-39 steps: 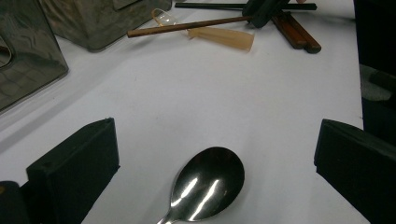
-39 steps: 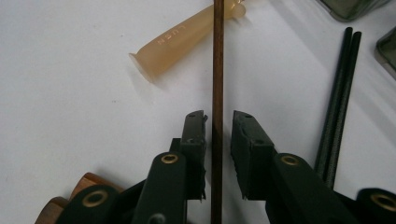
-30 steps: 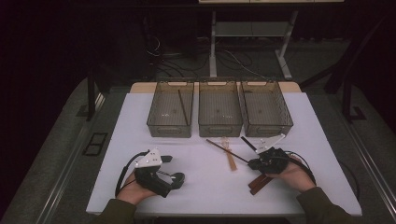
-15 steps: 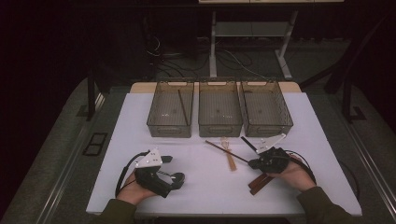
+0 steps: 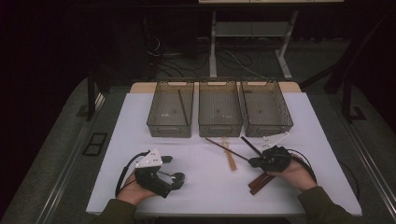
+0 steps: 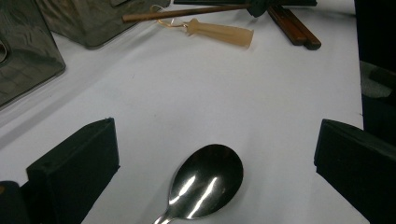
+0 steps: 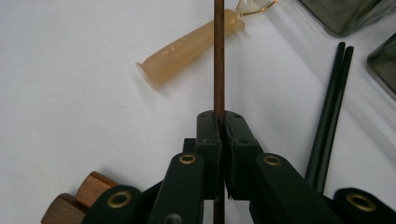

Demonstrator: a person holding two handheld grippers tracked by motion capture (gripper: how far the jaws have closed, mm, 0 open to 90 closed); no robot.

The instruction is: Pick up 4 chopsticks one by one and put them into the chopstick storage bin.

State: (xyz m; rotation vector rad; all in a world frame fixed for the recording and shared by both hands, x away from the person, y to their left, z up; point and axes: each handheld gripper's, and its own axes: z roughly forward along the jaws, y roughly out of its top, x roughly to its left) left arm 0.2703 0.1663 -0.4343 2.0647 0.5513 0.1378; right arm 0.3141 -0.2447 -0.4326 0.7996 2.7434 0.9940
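Observation:
My right gripper (image 7: 218,116) is shut on a thin brown chopstick (image 7: 218,56), which runs straight out ahead from between its jaws. In the high view the right gripper (image 5: 253,162) sits at the table's right front, and the chopstick (image 5: 217,143) slants from it toward the back left. The left gripper (image 6: 215,135) stands open and low over the table, with the bowl of a metal spoon (image 6: 205,182) lying on the white surface between its jaws, untouched. From above, the left gripper (image 5: 175,169) rests at the left front.
A beige plastic handle (image 7: 187,46) lies under the chopstick. A pair of black chopsticks (image 7: 329,121) and two brown wooden handles (image 7: 79,196) lie beside my right gripper. Three grey bins (image 5: 220,127) line the back; the left one holds a dark stick (image 5: 183,107).

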